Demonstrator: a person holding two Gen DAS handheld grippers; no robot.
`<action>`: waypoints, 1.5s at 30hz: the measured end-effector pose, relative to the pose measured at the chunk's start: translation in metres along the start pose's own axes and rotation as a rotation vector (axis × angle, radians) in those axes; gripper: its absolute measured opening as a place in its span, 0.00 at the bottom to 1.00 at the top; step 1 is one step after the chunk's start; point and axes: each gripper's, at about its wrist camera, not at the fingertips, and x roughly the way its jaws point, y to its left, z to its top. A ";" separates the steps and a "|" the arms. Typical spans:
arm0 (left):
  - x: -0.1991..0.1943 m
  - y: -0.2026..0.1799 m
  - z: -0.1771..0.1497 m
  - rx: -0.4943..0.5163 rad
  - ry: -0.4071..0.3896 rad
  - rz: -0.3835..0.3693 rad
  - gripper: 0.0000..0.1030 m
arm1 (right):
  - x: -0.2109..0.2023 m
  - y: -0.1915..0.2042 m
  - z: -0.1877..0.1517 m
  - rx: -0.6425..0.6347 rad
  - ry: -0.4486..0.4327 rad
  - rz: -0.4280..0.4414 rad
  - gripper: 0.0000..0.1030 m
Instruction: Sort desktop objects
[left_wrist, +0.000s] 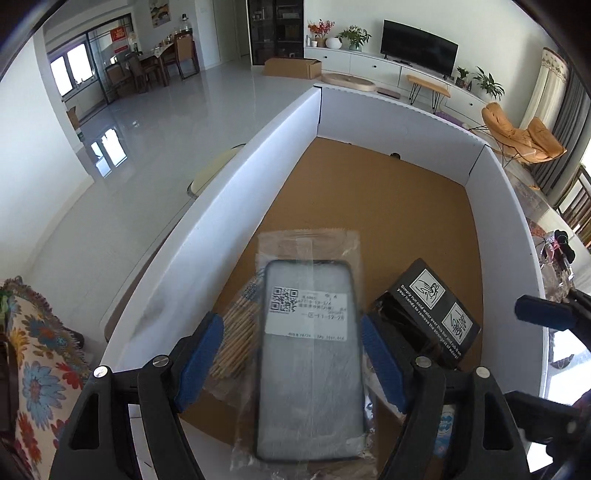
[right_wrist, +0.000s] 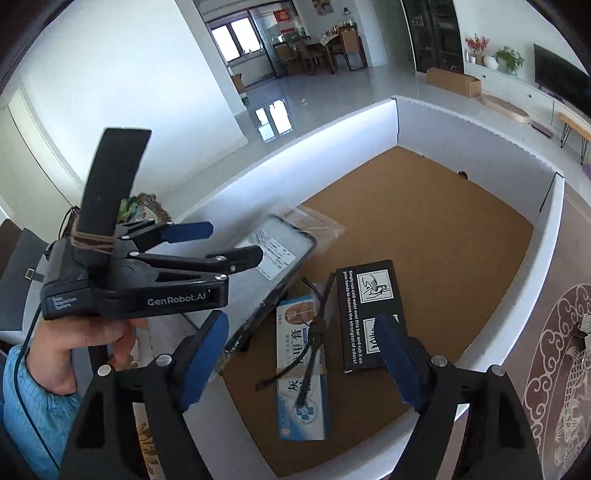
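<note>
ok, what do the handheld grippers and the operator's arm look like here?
Both grippers are black plastic clamps with blue ribbed pads and silver rivets. The left gripper carries white "GenRobot.AI" lettering, a flat black upright strip bound on with brown twine, and a thin dark cable. The hand holding it wears a light blue sleeve.

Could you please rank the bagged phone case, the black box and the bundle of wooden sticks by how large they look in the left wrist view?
1. bagged phone case, clearly largest, though nearest the camera.
2. black box.
3. bundle of wooden sticks, partly hidden under the case, so its rank against the box is unsure.
</note>
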 end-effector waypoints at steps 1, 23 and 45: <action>-0.002 -0.002 0.000 -0.002 -0.011 0.008 0.74 | -0.008 -0.004 -0.002 0.005 -0.022 0.003 0.79; -0.090 -0.332 -0.092 0.489 -0.149 -0.454 1.00 | -0.227 -0.296 -0.321 0.543 -0.155 -0.763 0.98; 0.047 -0.455 -0.059 0.479 -0.077 -0.343 1.00 | -0.222 -0.299 -0.319 0.591 -0.100 -0.784 1.00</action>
